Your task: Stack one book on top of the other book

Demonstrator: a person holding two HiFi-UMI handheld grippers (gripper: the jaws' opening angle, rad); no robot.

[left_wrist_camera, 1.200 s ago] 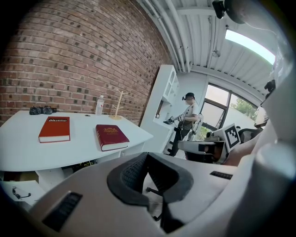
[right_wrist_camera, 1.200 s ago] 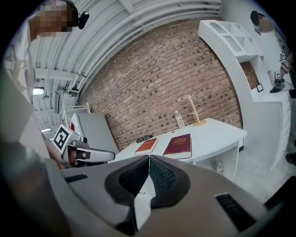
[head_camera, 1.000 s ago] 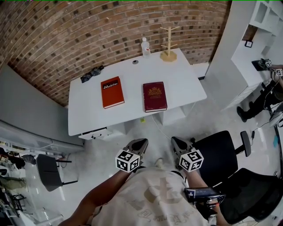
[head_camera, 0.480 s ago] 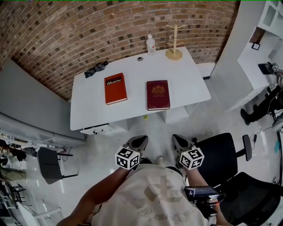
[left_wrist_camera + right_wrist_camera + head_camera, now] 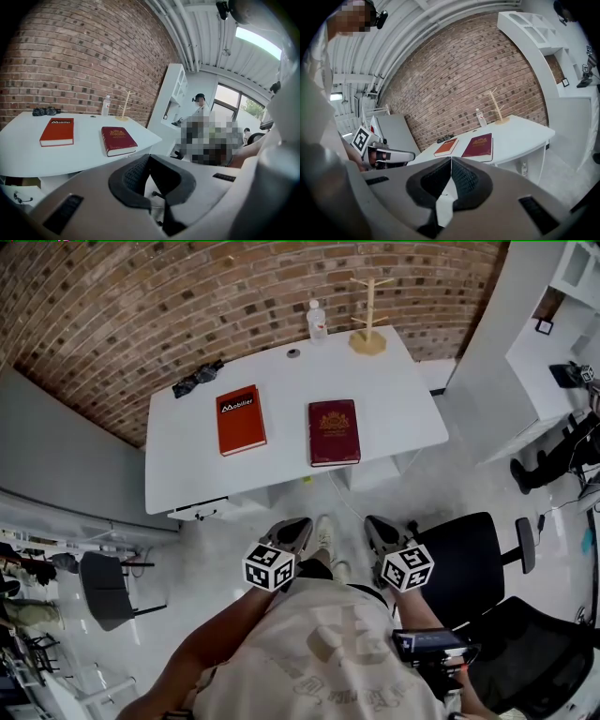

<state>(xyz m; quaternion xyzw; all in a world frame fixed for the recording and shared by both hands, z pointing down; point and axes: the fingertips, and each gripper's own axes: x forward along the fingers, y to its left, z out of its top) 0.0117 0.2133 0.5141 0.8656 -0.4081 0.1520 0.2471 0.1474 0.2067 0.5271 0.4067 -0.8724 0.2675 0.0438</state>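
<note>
An orange-red book (image 5: 241, 420) (image 5: 57, 131) (image 5: 446, 146) lies flat on the white table (image 5: 394, 390), left of a dark red book (image 5: 334, 432) (image 5: 118, 139) (image 5: 479, 146). The two lie apart, side by side. My left gripper (image 5: 298, 530) (image 5: 149, 158) and right gripper (image 5: 372, 529) (image 5: 451, 161) hang close to my body, well short of the table's near edge. Both are shut with nothing between the jaws. In the right gripper view the left gripper's marker cube (image 5: 361, 137) shows at the left.
At the table's far edge stand a water bottle (image 5: 317, 320), a wooden peg stand (image 5: 367, 334), a small round object (image 5: 293, 353) and a dark bundle (image 5: 197, 379). A black office chair (image 5: 469, 563) is at my right. A brick wall backs the table. White shelving (image 5: 562, 296) stands right.
The view has shifted a little, so the table sits slightly higher in the head view. Both grippers stay in place near my body, and the books have not moved.
</note>
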